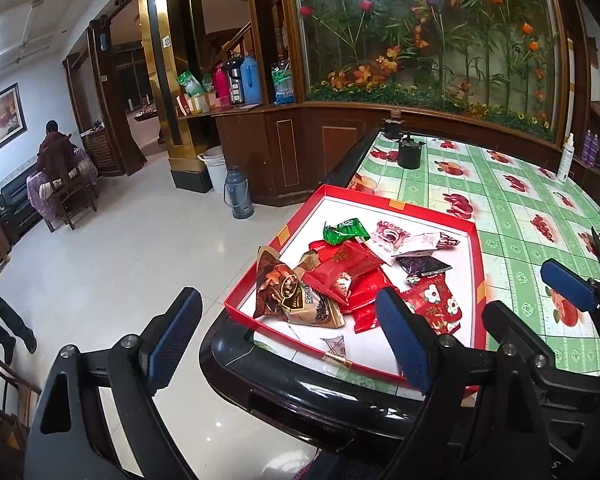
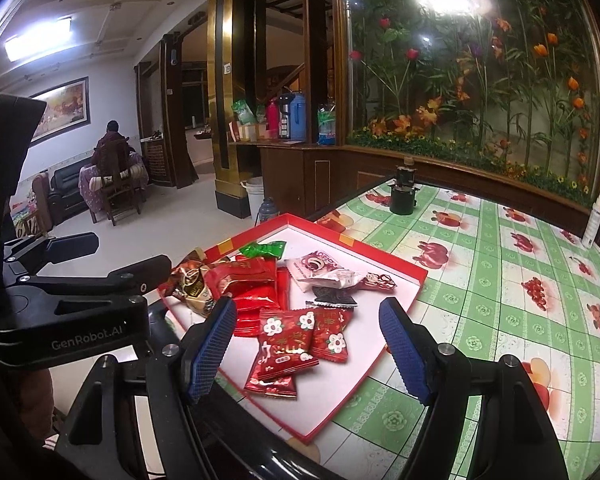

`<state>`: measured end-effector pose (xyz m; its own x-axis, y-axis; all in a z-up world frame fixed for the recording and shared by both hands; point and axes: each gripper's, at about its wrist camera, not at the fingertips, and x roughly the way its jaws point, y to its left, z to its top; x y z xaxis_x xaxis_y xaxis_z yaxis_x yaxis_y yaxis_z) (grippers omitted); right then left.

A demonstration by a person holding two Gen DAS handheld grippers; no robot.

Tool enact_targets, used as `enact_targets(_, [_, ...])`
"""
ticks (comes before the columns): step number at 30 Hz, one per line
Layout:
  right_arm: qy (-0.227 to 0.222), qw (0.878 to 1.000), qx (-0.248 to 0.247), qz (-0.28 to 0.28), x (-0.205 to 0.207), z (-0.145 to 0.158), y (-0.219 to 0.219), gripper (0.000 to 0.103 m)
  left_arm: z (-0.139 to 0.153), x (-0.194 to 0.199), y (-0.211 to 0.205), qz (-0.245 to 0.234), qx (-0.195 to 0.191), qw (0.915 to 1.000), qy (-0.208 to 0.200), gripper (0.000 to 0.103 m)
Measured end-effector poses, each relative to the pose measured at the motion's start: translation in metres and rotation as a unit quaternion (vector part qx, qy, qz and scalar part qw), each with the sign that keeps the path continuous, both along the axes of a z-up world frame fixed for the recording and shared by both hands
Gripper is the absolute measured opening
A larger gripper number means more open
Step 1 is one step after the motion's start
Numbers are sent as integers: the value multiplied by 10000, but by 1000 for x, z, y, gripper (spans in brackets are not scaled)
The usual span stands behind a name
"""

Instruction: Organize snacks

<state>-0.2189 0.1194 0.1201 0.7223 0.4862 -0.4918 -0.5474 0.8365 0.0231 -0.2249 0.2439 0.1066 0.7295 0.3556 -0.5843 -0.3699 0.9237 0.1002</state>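
Note:
A shallow red tray (image 1: 478, 280) (image 2: 412, 280) with a white floor sits at the near left corner of the table. Several wrapped snacks lie in it: a brown-gold packet (image 1: 292, 296) (image 2: 194, 286), red packets (image 1: 352, 268) (image 2: 252, 284), a green candy (image 1: 346, 230) (image 2: 262, 249), pink and white packets (image 1: 392, 236) (image 2: 320, 268), a dark packet (image 1: 422, 264) (image 2: 334, 296) and red flower-print packets (image 1: 436, 300) (image 2: 288, 344). My left gripper (image 1: 288, 336) is open and empty at the tray's near left edge. My right gripper (image 2: 308, 352) is open and empty over the flower-print packets.
The table (image 2: 500, 280) has a green checked cloth with fruit print and a glossy black rim (image 1: 300, 396). A black pot (image 1: 409, 154) (image 2: 402, 200) stands at the far end. A white spray bottle (image 1: 565, 160) (image 2: 594, 220) stands at the far right. A glass flower display lies behind.

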Motion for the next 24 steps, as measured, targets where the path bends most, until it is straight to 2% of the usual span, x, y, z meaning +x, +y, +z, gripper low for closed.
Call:
enact_targets(10, [-75, 10000, 33, 7, -14, 7, 1, 75, 11, -16, 0, -75, -115, 9998, -137, 89])
enact_targets(13, [-118, 9999, 23, -5, -18, 10, 0, 75, 13, -18, 2, -160, -274, 9994, -129, 89])
enact_targets(24, [-231, 9996, -33, -154, -19, 15, -4, 75, 16, -13, -3, -320, -342, 9988, -154, 89])
